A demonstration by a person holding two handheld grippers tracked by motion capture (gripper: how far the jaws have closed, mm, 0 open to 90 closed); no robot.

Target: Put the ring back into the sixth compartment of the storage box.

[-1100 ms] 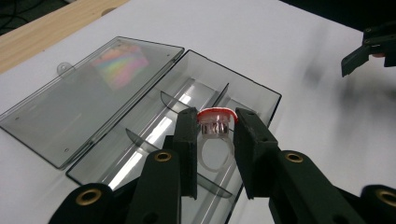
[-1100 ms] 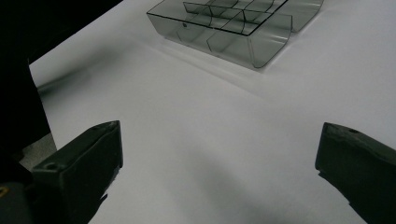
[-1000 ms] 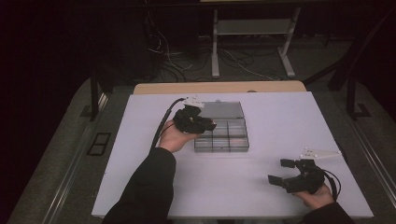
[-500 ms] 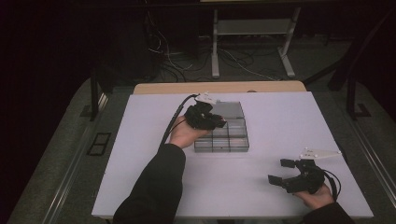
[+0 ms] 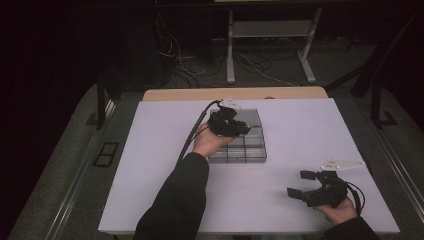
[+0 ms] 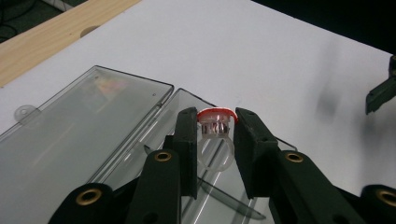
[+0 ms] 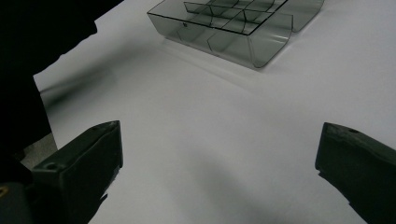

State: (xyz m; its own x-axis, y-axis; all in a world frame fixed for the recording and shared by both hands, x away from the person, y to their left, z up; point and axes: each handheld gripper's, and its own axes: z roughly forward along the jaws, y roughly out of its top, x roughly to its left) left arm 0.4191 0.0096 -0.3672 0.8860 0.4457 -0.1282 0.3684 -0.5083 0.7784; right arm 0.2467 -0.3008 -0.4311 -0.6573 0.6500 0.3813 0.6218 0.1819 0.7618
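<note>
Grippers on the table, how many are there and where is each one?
2. The left gripper is over the clear compartment box at mid-table, shut on a small red-topped ring. The right gripper rests open near the table's front right corner.

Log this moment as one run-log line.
left gripper: shut on red-topped ring, over open compartment box | right gripper: open, empty, near table front edge
</note>
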